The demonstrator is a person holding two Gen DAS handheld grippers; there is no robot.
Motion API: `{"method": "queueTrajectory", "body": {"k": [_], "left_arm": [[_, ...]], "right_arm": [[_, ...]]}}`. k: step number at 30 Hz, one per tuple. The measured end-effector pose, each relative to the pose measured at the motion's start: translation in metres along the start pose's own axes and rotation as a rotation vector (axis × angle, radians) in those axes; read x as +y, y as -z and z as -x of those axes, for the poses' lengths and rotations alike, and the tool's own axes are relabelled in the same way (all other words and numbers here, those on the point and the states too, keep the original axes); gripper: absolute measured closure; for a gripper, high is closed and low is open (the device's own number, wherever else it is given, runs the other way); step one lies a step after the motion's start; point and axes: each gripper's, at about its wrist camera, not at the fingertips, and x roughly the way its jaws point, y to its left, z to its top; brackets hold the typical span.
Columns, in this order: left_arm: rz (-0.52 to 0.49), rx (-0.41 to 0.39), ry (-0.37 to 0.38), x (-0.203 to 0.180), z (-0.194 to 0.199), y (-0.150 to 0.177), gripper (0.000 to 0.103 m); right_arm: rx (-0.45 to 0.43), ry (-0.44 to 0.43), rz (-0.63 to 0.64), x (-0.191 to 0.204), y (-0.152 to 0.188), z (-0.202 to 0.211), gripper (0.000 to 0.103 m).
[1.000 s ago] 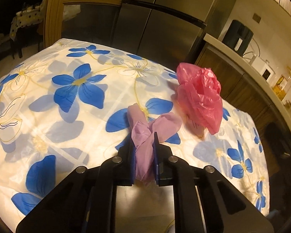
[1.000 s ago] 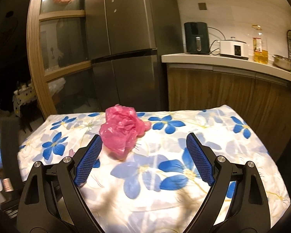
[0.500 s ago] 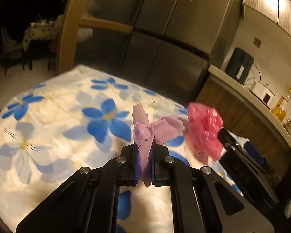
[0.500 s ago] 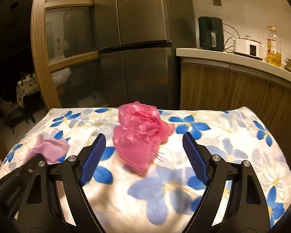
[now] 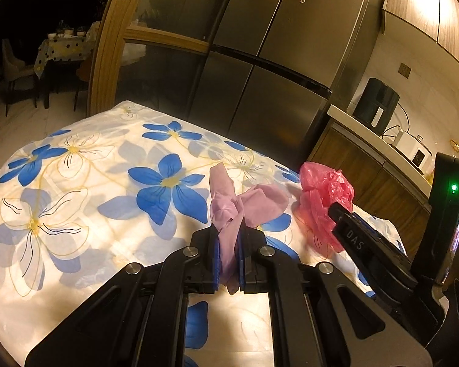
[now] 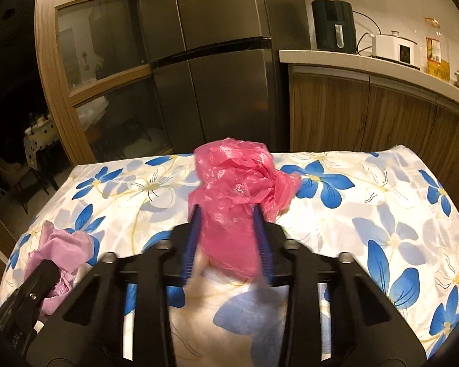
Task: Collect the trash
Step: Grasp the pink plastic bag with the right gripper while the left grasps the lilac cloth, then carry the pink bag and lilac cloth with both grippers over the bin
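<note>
Now, step in hand: both tongs are taking one piece of trash each from the table [image 6: 367, 189], which wears a cloth with blue flowers.
Left tongs [image 5: 228, 260]: pressed together, pinching the lilac wad [image 5: 244, 205] by its lower tail; the rest of the wad stands up above the pads and splits in two lobes, toward 11 and 1 o'clock.
Right tongs [image 6: 228, 244]: the jaws are closing, and the pink plastic bag [image 6: 238, 189] is between them; the blue pads already lie against its narrow lower part.
Key relation: the pink bag sits straight ahead of the right tongs, at 12 o'clock, with its long axis running away from the camera, along the fingers. Only its near end is between the pads; the wide crumpled part bulges beyond the tips. I judge that the grip takes only a thin end of the bag, so a lift could stretch the soft film or let it slip.
Nearer hand: the right one, clearly; from the left tongs the pink bag lies at about 2 o'clock, apart.
Left view only: the right tongs from the side, at 3 o'clock, with its tip against the pink bag.
Right view only: the pads on both sides of the bag, and the lilac wad at 8 o'clock.
</note>
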Motion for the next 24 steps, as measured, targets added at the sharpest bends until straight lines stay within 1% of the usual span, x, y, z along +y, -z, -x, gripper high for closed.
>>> {"method": "queueTrajectory", "body": {"k": [1, 4, 8, 14, 19, 24], "left_arm": [[0.003, 0.002, 0.001, 0.0, 0.0, 0.0, 0.094], [0.005, 0.004, -0.002, 0.001, 0.0, 0.0, 0.094], [-0.009, -0.001, -0.008, -0.003, 0.002, 0.001, 0.095], [-0.05, -0.009, -0.012, -0.014, 0.007, 0.003, 0.095], [-0.084, -0.007, 0.0, -0.027, 0.018, 0.005, 0.095], [-0.115, -0.025, 0.009, -0.039, 0.035, 0.007, 0.095]], "right_arm": [[0.006, -0.004, -0.001, -0.001, 0.0, 0.0, 0.09], [0.012, -0.015, 0.005, -0.002, 0.001, 0.002, 0.098], [-0.005, -0.016, 0.017, -0.004, 0.002, 0.014, 0.101], [-0.048, -0.018, 0.046, -0.011, 0.007, 0.05, 0.101], [-0.076, -0.014, 0.026, -0.023, 0.011, 0.083, 0.102], [-0.108, -0.008, 0.007, -0.036, 0.015, 0.115, 0.102]]}}
